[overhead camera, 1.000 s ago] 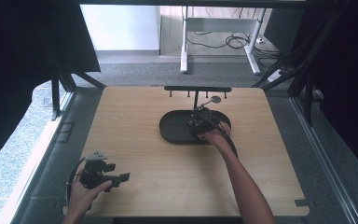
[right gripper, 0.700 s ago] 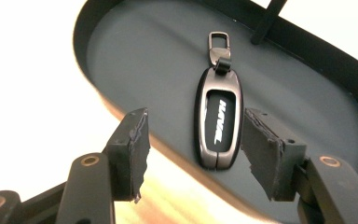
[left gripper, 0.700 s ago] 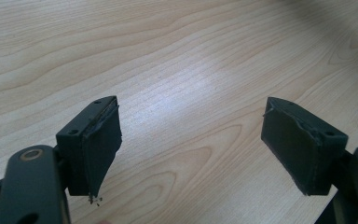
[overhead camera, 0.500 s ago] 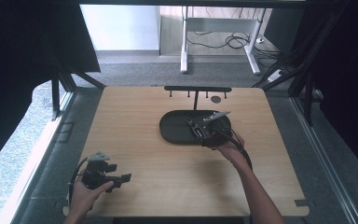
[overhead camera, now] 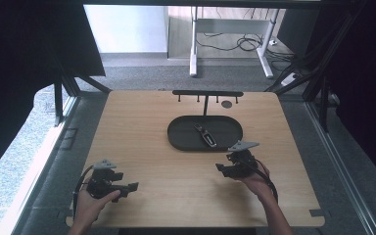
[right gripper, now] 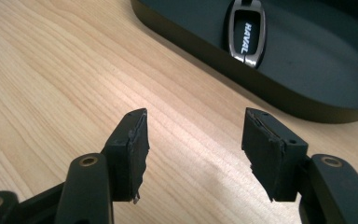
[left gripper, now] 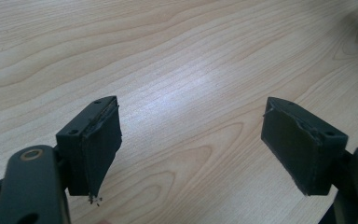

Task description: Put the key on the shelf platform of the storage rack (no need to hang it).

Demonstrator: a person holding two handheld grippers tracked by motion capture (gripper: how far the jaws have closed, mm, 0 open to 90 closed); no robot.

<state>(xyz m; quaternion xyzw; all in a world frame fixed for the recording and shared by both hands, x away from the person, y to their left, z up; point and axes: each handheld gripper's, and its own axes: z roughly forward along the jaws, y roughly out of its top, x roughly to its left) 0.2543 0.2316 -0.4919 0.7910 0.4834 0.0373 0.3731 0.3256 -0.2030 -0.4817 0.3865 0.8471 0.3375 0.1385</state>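
Note:
A black oval tray [overhead camera: 186, 137] lies at the middle back of the wooden table. A silver and black key fob [overhead camera: 205, 134] rests flat inside it. My right gripper [overhead camera: 225, 165] hovers just in front of the tray's right end, apart from it. In the right gripper view my own gripper [right gripper: 193, 144] is open over bare wood, its jaws just having opened a little with nothing between them. The fob [right gripper: 247, 35] and the tray wall [right gripper: 261, 91] lie ahead. My left gripper [overhead camera: 129, 188] sits at the front left, open [left gripper: 191, 149] and empty over the tabletop.
A black rack with small hooks [overhead camera: 206, 93] stands behind the tray at the table's far edge, with a small round disc [overhead camera: 226, 104] beside its post. Bare wood [overhead camera: 142, 147] stretches between the two grippers. Desk legs and cables lie on the floor beyond.
My right gripper has pulled back from above the tray toward the front right, and the key fob now lies uncovered in the tray. The left gripper has not moved.

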